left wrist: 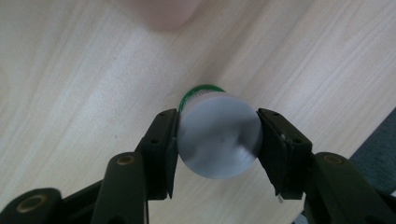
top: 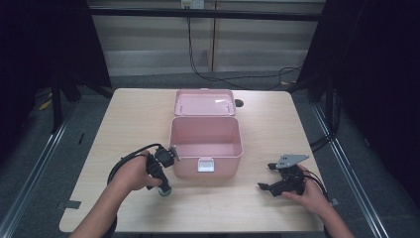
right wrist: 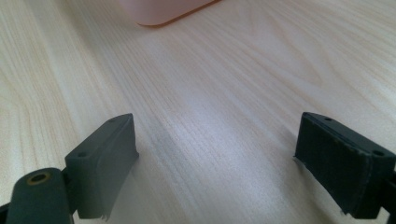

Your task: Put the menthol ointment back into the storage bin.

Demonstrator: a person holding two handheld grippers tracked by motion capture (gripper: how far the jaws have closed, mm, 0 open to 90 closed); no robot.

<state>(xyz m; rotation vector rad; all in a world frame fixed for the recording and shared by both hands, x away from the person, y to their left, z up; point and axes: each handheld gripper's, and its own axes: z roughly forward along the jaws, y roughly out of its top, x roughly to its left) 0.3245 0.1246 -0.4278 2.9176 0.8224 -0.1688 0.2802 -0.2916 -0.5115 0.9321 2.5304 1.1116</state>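
A small round bottle (left wrist: 218, 136) with a green cap lies between the jaws of my left gripper (left wrist: 217, 140), its pale bottom facing the camera. Both pads press on its sides. In the high view my left gripper (top: 163, 187) points down at the table just left of the front of the open pink box (top: 206, 148), with the bottle's green end (top: 164, 193) at its tip. My right gripper (top: 266, 176) rests near the front right of the table, and its jaws (right wrist: 215, 158) stand wide apart over bare wood with nothing between them.
The pink box's lid (top: 204, 103) is folded back behind it, and its inside looks bare. A corner of the box (right wrist: 159, 11) lies ahead of the right gripper. The light wooden table (top: 267, 124) has dark floor and cables around it.
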